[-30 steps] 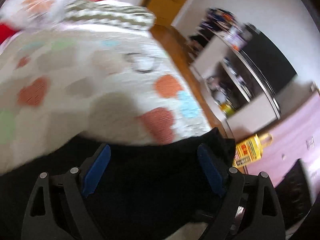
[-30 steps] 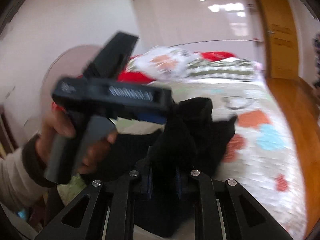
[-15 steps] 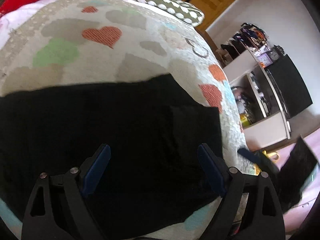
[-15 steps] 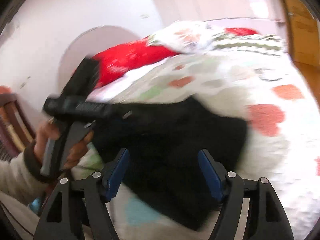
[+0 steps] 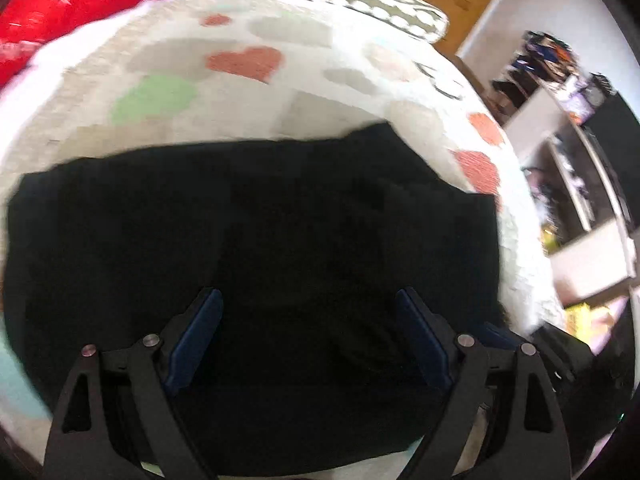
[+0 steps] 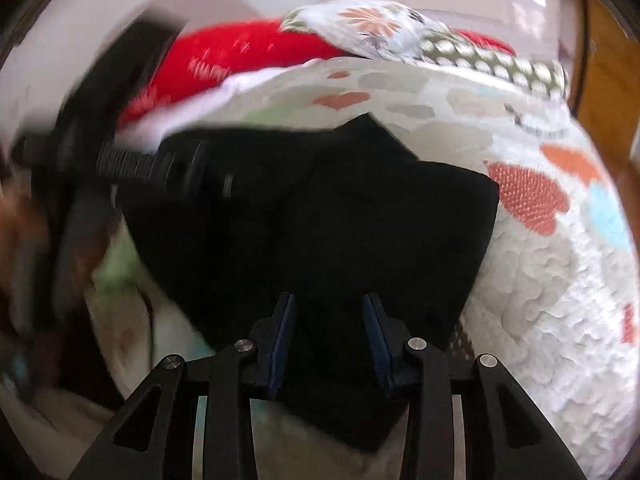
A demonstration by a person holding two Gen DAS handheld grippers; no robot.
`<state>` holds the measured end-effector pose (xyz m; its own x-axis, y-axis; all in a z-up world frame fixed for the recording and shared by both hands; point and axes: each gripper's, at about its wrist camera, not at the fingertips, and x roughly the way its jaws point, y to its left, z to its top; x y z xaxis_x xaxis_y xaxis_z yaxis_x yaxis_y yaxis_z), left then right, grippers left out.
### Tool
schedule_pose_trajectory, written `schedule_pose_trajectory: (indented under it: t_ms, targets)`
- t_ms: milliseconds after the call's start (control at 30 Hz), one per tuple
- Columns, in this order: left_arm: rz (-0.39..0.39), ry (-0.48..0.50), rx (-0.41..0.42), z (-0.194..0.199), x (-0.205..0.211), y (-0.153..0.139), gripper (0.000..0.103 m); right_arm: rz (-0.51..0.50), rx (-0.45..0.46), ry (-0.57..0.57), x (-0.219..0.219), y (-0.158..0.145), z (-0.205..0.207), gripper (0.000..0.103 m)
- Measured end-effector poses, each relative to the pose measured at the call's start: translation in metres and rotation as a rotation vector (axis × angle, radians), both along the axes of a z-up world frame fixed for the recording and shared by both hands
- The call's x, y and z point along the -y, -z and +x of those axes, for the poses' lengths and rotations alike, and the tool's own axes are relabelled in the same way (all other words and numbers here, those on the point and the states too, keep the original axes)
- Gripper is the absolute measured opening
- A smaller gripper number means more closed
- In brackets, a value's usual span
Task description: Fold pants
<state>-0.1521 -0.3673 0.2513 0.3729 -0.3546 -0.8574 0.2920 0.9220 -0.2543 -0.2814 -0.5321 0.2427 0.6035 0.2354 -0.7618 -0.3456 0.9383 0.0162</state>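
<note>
The bed [image 5: 224, 92] fills both views, its quilt dotted with coloured hearts, a red pillow [image 6: 248, 56] and a spotted cushion [image 5: 372, 8] up at the head. Spread across the quilt lie the black pants [image 5: 260, 224], already doubled into a broad dark slab that runs to the near edge of the mattress, with one corner peaking toward the pillows in the right wrist view. Down over that slab hovers the left tongs [image 5: 308, 336], blue pads spread wide, nothing between them but cloth lying flat beneath. Over at the near right corner sits the right tongs [image 6: 328, 340], pads narrowed but with a clear gap; dark fabric shows between them, and whether they pinch it I cannot tell, so call them apart. The left tool itself streaks through the right wrist view as a blur. My read: 1 fold is down and this is the regrasp, both tongs lining up on the near edge. The next move calls for each to bite a corner cleanly, both layers together, then carry the edge over toward the far side evenly, so the stack does not skew.
</note>
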Motion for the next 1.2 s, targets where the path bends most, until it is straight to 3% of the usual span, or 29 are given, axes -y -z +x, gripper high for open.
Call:
schedule_pose_trajectory:
  t_ms: [100, 200, 400, 533, 633, 700, 800, 1000, 1200]
  targets:
    - [0.045, 0.0, -0.005, -0.006, -0.008, 0.005, 0.089, 0.055, -0.027, -0.003, 0.012, -0.007, -0.006, 0.04]
    - [0.011, -0.004, 0.004, -0.01, -0.016, -0.004, 0.089, 0.078, -0.007, 0.016, 0.025, -0.021, -0.006, 0.055]
    - [0.0, 0.023, 0.034, -0.014, 0.006, -0.015, 0.089, 0.07, 0.075, 0.098, 0.039, -0.042, 0.037, 0.058]
    - [0.001, 0.045, 0.035, -0.021, 0.023, -0.009, 0.089, 0.021, 0.062, 0.162, 0.04, -0.029, 0.07, 0.059]
    - [0.078, 0.034, 0.033, -0.024, 0.027, 0.004, 0.089, 0.022, 0.026, 0.175, 0.046, -0.016, 0.097, 0.059]
    - [0.057, 0.027, 0.033, -0.026, 0.022, 0.007, 0.089, 0.001, 0.02, 0.172, 0.044, -0.007, 0.103, 0.059]
    - [0.032, 0.021, 0.03, -0.029, 0.015, 0.005, 0.089, -0.043, 0.028, 0.164, 0.04, -0.012, 0.097, 0.059]
    - [0.001, 0.01, 0.016, -0.032, 0.005, 0.002, 0.089, 0.017, 0.018, 0.071, 0.026, -0.025, 0.052, 0.065]
    - [0.006, -0.002, 0.035, -0.039, 0.003, 0.005, 0.091, -0.023, -0.024, -0.002, -0.002, 0.001, 0.007, 0.071]
